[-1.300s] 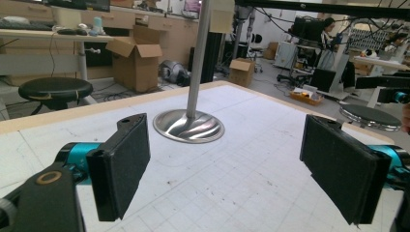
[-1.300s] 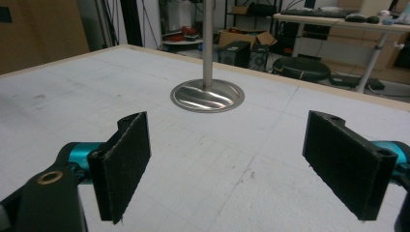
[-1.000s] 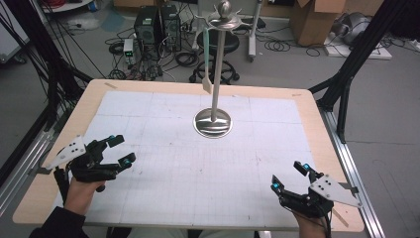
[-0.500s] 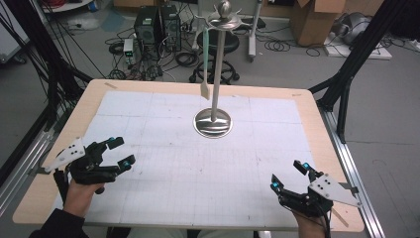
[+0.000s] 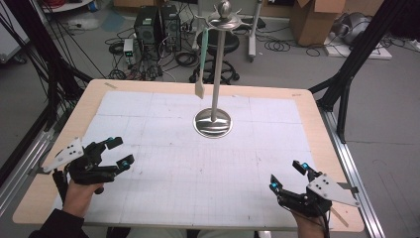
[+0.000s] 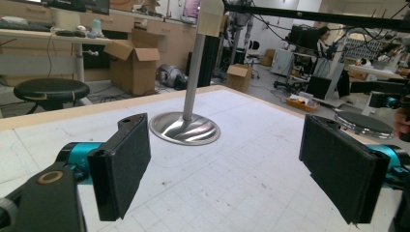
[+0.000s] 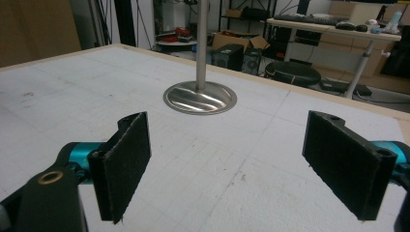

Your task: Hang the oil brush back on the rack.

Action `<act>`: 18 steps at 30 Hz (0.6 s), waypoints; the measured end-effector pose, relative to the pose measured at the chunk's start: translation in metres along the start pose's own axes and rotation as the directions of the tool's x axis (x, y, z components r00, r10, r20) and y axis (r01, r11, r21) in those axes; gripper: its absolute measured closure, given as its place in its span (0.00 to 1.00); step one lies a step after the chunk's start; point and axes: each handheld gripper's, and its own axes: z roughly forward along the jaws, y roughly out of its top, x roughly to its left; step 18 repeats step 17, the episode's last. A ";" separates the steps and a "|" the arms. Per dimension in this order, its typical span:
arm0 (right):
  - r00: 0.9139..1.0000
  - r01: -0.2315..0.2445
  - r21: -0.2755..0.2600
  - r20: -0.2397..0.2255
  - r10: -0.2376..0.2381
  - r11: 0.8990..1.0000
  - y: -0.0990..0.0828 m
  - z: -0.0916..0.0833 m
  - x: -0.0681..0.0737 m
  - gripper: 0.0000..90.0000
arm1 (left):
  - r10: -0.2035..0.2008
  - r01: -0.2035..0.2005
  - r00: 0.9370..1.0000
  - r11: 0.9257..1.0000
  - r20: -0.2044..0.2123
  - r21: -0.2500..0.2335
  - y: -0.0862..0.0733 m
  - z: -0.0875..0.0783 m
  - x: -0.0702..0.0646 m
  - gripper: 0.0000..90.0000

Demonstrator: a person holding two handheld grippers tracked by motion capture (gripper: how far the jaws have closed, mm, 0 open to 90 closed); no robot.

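Observation:
A polished metal stand (image 5: 213,122) rises from a round base at the table's middle, with hooks at its top. From one hook hangs a utensil (image 5: 202,64) with a green handle and a pale blade. My left gripper (image 5: 121,150) hovers open near the front left of the white mat and holds nothing. My right gripper (image 5: 287,174) is open and empty at the front right. In the left gripper view the gripper (image 6: 227,169) frames bare mat before the stand's base (image 6: 184,128). The right gripper view shows my gripper (image 7: 227,169) wide apart, facing the base (image 7: 199,98).
A white gridded mat (image 5: 163,173) covers most of the wooden table (image 5: 89,99). Black frame struts (image 5: 346,74) stand at the table's corners. Past the far edge are a stool (image 5: 223,44), computer towers and cardboard boxes on the floor.
The left gripper has drifted very slightly toward the near edge. The right gripper has held still.

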 end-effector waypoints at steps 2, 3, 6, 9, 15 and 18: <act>1.000 -0.002 -0.004 -0.003 0.002 1.000 0.000 0.001 0.000 0.18 | -0.004 0.004 1.000 1.000 0.002 -0.005 0.000 -0.001 0.001 0.21; 1.000 -0.001 -0.002 -0.001 0.001 1.000 0.000 0.001 0.000 0.18 | -0.005 0.005 1.000 1.000 0.001 -0.007 0.000 -0.002 0.001 0.21; 1.000 0.000 0.005 -0.006 0.000 1.000 0.000 0.003 0.001 0.18 | -0.006 0.006 1.000 1.000 -0.005 -0.012 0.000 -0.003 0.002 0.21; 1.000 0.003 0.003 -0.009 -0.002 1.000 0.000 0.003 0.001 0.18 | -0.005 0.005 1.000 1.000 -0.008 -0.016 0.001 -0.004 0.003 0.21; 1.000 -0.003 0.003 -0.006 0.003 1.000 -0.001 0.002 -0.001 0.18 | -0.008 0.008 1.000 1.000 -0.013 -0.018 0.001 -0.004 0.005 0.21; 1.000 -0.008 0.005 -0.005 0.008 1.000 -0.001 0.002 -0.001 0.18 | -0.008 0.008 1.000 1.000 -0.013 -0.017 0.001 -0.004 0.005 0.21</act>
